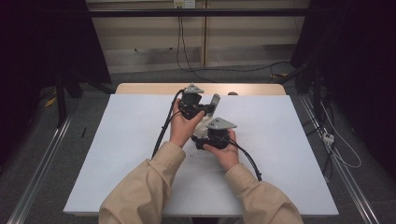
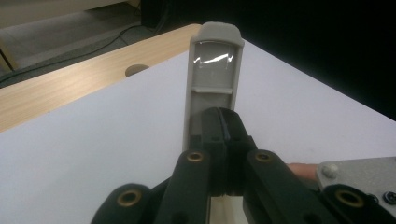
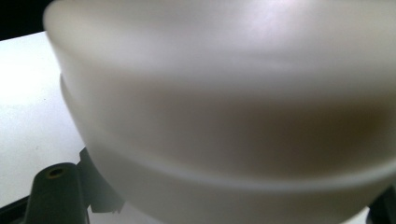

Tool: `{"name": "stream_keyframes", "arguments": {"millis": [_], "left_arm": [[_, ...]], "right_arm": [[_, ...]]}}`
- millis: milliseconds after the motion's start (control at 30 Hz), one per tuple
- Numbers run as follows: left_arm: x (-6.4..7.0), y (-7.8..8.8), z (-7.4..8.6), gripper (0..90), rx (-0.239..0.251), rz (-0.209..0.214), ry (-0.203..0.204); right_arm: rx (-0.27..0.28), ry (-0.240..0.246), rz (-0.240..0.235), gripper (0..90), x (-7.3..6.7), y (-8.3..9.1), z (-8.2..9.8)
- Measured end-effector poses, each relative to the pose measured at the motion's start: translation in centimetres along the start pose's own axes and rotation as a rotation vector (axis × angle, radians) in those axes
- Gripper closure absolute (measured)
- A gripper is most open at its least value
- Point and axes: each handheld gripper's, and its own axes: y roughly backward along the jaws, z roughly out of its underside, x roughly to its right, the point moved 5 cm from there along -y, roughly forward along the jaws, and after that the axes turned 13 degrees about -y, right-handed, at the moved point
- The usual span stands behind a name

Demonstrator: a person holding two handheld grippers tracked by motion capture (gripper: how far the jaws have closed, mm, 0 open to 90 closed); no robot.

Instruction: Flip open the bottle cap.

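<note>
Two hands hold the grippers close together over the middle of the white table (image 1: 116, 154). My left gripper (image 1: 205, 108) is shut on the lower end of a flat grey plastic piece (image 2: 215, 60) with a clear window near its top. That grey piece (image 1: 215, 99) stands up and away from the black pads (image 2: 210, 128), which press together. My right gripper (image 1: 201, 139) sits just below and to the right. It is shut on a white, rounded, translucent container (image 3: 224, 107), whose wall hides the fingertips; one black finger (image 3: 56, 186) shows at its lower left. The container (image 1: 201, 127) lies between the two grippers.
The white top (image 2: 93, 154) rests on a wooden table whose far strip (image 1: 154, 88) has a round hole (image 2: 135, 70). Cables (image 1: 196, 70) trail over the grey floor behind. Metal rails (image 1: 42, 163) run along both sides, and a white power strip (image 1: 328, 137) lies at the right.
</note>
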Motion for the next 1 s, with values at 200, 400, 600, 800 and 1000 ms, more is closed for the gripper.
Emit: {"name": "stream_keyframes", "arguments": {"millis": [200, 400, 600, 800, 1000], "left_arm": [[-0.1, -0.1, 0.0, 90.0, -0.001, 0.001, 0.001], [-0.2, -0.4, 0.1, 90.0, -0.008, 0.008, 0.01], [-0.3, -0.7, 0.3, 90.0, -0.023, 0.01, 0.004], [-0.3, -1.0, 0.5, 90.0, -0.046, 0.008, -0.01], [-0.2, -1.2, 0.6, 90.0, -0.051, 0.005, -0.021]], "right_arm": [[-0.003, 0.012, -0.005, 18.7, 0.0, 0.0, 0.0], [-0.004, 0.007, -0.009, 18.7, 0.1, 0.0, 0.0], [-0.003, 0.004, -0.008, 18.7, 0.1, 0.0, 0.0], [-0.007, 0.02, -0.009, 18.7, 0.0, 0.0, 0.0], [-0.006, 0.009, -0.012, 18.6, 0.1, 0.0, 0.0]]}}
